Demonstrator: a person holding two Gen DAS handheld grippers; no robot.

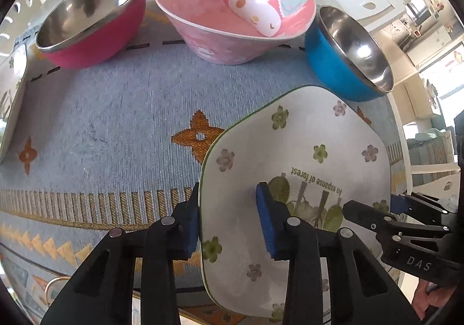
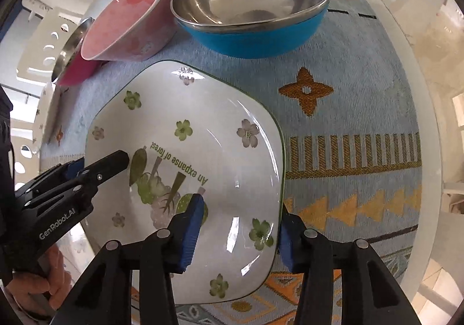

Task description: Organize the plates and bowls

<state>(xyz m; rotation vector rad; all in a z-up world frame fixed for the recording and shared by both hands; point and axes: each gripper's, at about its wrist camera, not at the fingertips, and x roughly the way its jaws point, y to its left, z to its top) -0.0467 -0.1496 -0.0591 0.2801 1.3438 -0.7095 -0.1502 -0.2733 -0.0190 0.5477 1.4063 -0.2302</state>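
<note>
L tongs (image 1: 229,223) & R tongs (image 2: 236,230) straddling plate (image 1: 304,156) rim, opp sides

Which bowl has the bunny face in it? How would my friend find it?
Look at the blue woven mat on the white table. Three bowls stand in a row along its far edge; the bunny bowl is the middle one. Its neighbours, the magenta bowl and the blue bowl, are shiny metal inside; this one is pink with a cartoon face.

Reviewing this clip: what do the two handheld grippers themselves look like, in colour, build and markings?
Both are black, angular linkage frames with round silver pivot pins and blue ribbed pads on the fingers. The left gripper reads "GenRobot.AI" in white on its side; the right gripper shows "DAS" in white. A bare hand grips the left one's handle.
</note>
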